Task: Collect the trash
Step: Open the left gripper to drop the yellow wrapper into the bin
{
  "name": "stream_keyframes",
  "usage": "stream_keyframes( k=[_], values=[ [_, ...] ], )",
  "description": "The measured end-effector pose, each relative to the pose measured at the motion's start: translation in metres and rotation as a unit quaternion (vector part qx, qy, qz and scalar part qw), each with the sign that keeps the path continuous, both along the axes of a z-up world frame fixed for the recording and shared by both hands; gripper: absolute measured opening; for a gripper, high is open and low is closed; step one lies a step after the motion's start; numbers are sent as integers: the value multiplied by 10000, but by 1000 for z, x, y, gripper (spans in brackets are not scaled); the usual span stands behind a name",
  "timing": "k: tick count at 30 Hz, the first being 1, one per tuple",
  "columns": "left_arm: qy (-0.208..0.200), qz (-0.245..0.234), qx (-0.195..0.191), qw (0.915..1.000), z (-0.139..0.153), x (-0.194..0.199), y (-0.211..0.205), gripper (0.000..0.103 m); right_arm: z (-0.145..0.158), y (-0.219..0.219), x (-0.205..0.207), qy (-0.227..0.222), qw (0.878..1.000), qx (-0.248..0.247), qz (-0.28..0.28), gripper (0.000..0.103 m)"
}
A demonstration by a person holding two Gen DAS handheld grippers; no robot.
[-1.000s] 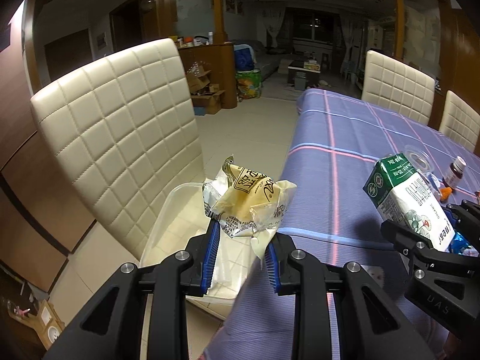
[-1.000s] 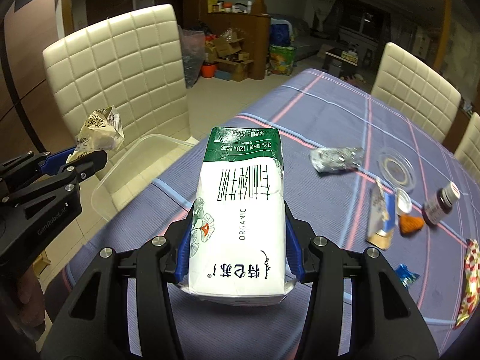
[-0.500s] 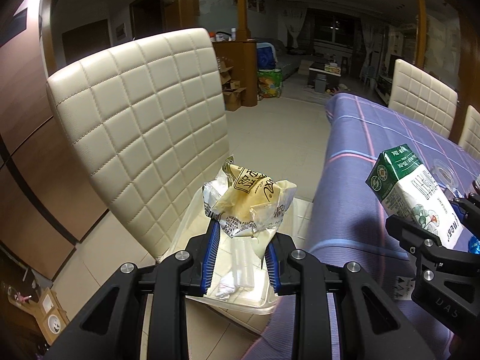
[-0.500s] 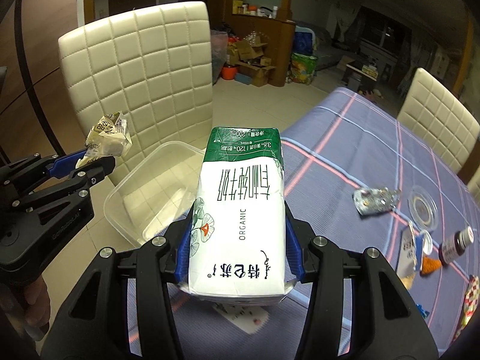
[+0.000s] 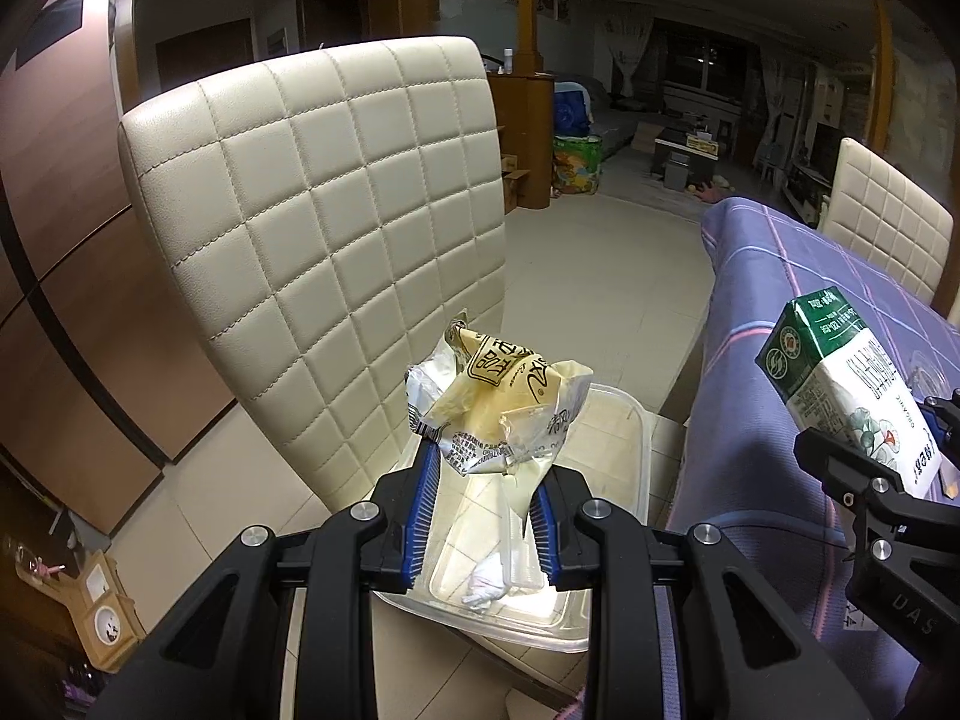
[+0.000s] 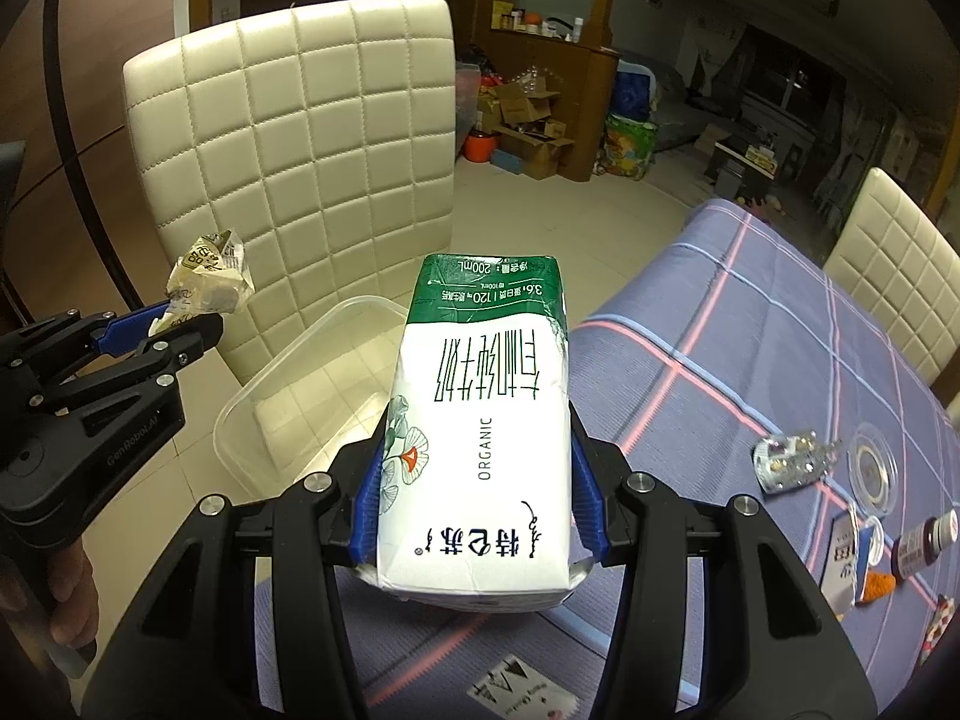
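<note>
My left gripper (image 5: pixel 480 516) is shut on a crumpled yellow-and-white snack wrapper (image 5: pixel 498 402) and holds it above a clear plastic bin (image 5: pixel 618 462) that sits on a cream chair seat. The bin holds some white trash (image 5: pixel 489 585). My right gripper (image 6: pixel 477 510) is shut on a green-and-white milk carton (image 6: pixel 480 420) and holds it over the table's left edge, beside the bin (image 6: pixel 288 384). The left gripper with its wrapper (image 6: pixel 207 276) also shows at the left of the right wrist view.
A cream quilted chair (image 5: pixel 324 240) stands behind the bin. The purple plaid tablecloth (image 6: pixel 750 360) carries more trash: a crumpled clear wrapper (image 6: pixel 792 465), a clear lid (image 6: pixel 873 471), a small brown bottle (image 6: pixel 927 543) and packets (image 6: pixel 852 564). A second chair (image 6: pixel 894 276) stands at the far side.
Both grippers have swung left, away from the table towards the chair. The wrapper now hangs over the bin, and the carton is nearer the table's edge.
</note>
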State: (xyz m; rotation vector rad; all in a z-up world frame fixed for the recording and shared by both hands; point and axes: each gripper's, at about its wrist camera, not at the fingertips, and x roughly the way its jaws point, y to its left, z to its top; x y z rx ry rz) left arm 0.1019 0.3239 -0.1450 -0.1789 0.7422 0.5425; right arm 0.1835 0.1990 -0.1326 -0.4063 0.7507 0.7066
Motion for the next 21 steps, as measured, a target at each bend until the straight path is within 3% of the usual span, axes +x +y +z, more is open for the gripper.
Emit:
stream_keyframes(
  k=[15,17,19,21],
  values=[
    [101,155,93,9998,-7,5,11,31,-7,16,2,29,9999,-76,112,52],
    [106,162,100,9998,-7,5,11,43,-7,16,3,33,9999,-78,104,52],
    [83,229,79,9997,-6,5,13,70,-7,16,3,41,9999,-75,96,52],
    [36,262,87,9996,-6,3,15,70,-7,17,3,43,9999,-79,100,52]
  ],
)
